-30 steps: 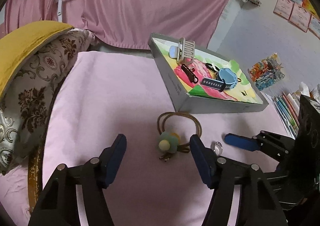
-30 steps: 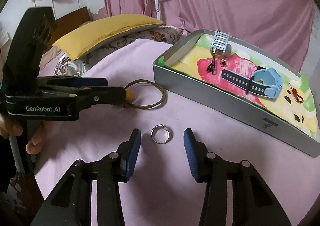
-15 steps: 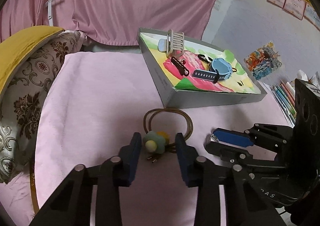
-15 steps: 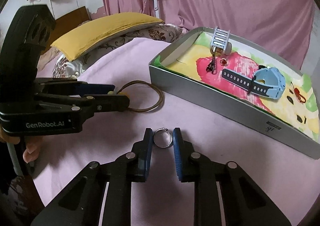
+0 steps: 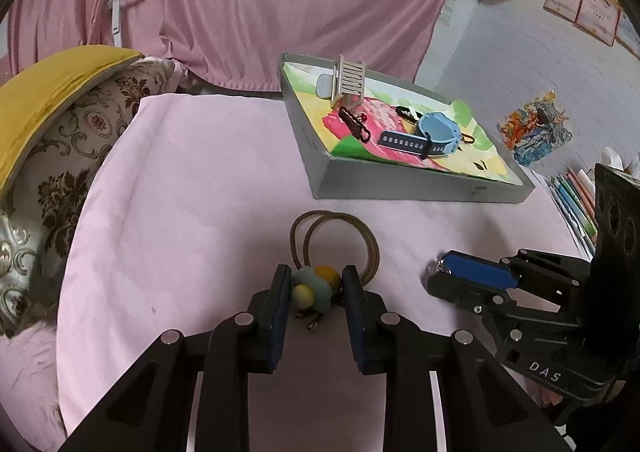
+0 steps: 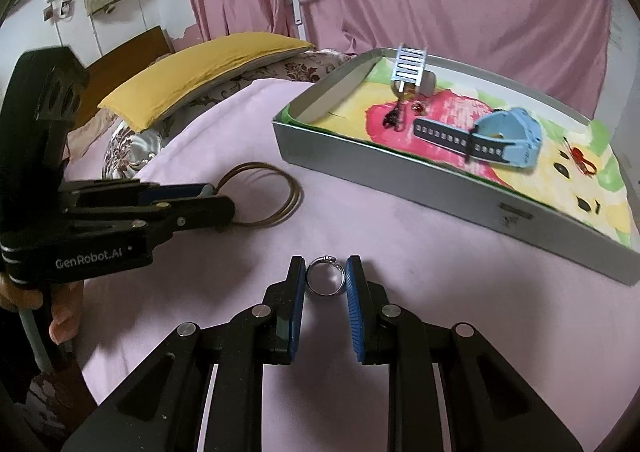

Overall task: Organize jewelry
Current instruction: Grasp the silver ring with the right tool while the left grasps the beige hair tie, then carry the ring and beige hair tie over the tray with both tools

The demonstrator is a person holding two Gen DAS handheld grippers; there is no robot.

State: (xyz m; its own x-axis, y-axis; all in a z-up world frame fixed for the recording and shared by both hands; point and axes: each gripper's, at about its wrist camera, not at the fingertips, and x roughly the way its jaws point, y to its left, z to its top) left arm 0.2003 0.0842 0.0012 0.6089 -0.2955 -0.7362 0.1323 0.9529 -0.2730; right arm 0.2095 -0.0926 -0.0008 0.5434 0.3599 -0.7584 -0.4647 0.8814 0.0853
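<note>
A brown hair tie with a green and yellow flower charm (image 5: pixel 312 290) lies on the pink bedspread. My left gripper (image 5: pixel 314 276) is closing around the charm, and both pads touch it. The tie's loops (image 6: pixel 294 193) stick out past the left gripper (image 6: pixel 218 199) in the right wrist view. A small silver ring (image 6: pixel 326 260) sits between the pads of my right gripper (image 6: pixel 326 272), which is shut on it against the spread. The right gripper (image 5: pixel 438 274) is just right of the hair tie. A grey tray (image 6: pixel 360 161) with a colourful lining lies beyond.
The tray (image 5: pixel 400 183) holds a blue watch (image 5: pixel 436 131), a pale hair claw (image 5: pixel 350 81) and small dark pieces. A yellow pillow (image 5: pixel 48 91) on a patterned cushion lies left. Books (image 5: pixel 576 203) stand at the right edge. A hand (image 6: pixel 60 316) grips the left handle.
Both grippers went from wide open to closed: the left onto the flower charm, the right onto the ring. The left gripper also moved forward toward the hair tie.
</note>
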